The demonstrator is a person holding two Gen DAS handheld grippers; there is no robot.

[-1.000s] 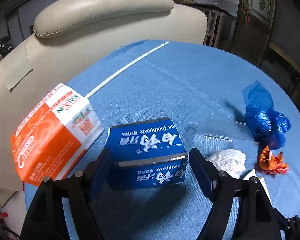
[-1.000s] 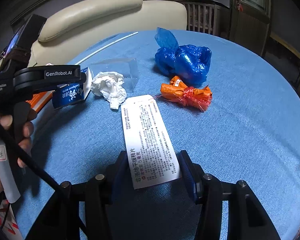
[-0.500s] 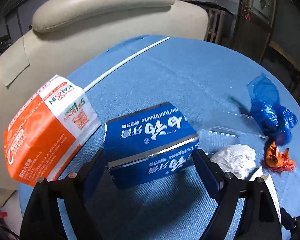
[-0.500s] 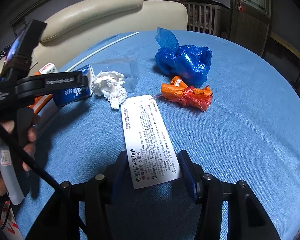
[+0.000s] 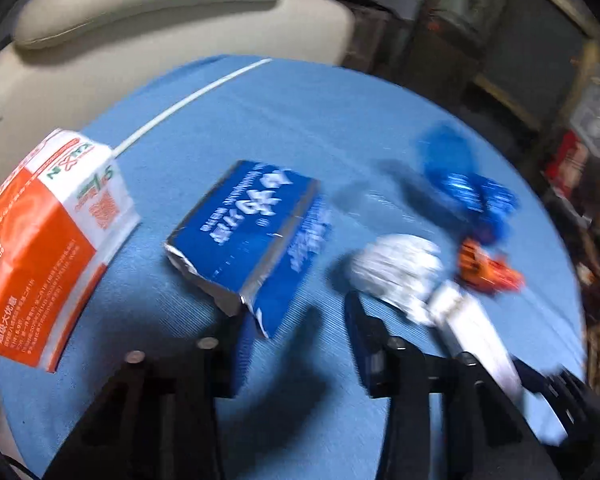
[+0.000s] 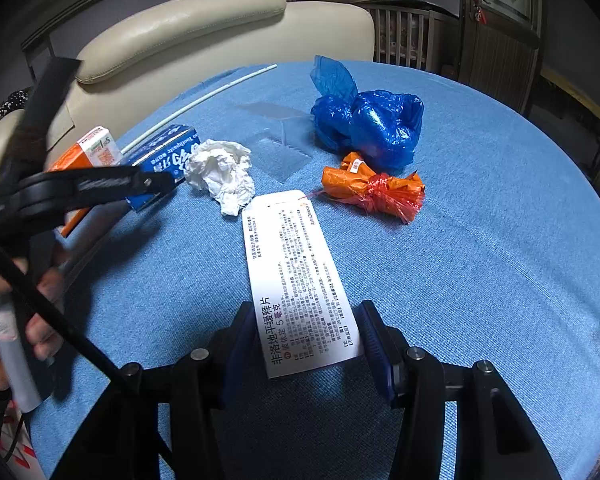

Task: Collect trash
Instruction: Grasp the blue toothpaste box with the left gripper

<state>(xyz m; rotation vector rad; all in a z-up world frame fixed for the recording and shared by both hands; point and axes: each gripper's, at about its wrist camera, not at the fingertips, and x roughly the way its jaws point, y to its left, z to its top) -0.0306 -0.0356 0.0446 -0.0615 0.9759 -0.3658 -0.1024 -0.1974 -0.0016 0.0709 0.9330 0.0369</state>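
Your right gripper (image 6: 306,344) clamps the near end of a white medicine box (image 6: 296,276), its long axis running away from you across the blue table (image 6: 500,280). Only the blurred left view shows your left gripper (image 5: 296,340) closing, its pads clear of the blue toothpaste box (image 5: 252,232), which lies tilted, angling far-right.

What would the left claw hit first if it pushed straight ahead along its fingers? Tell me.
Most likely the blue toothpaste box. Its torn near corner sits just ahead of the left claw, whose jaws are closing with that corner near the left finger. The picture is blurred, so depth is uncertain.
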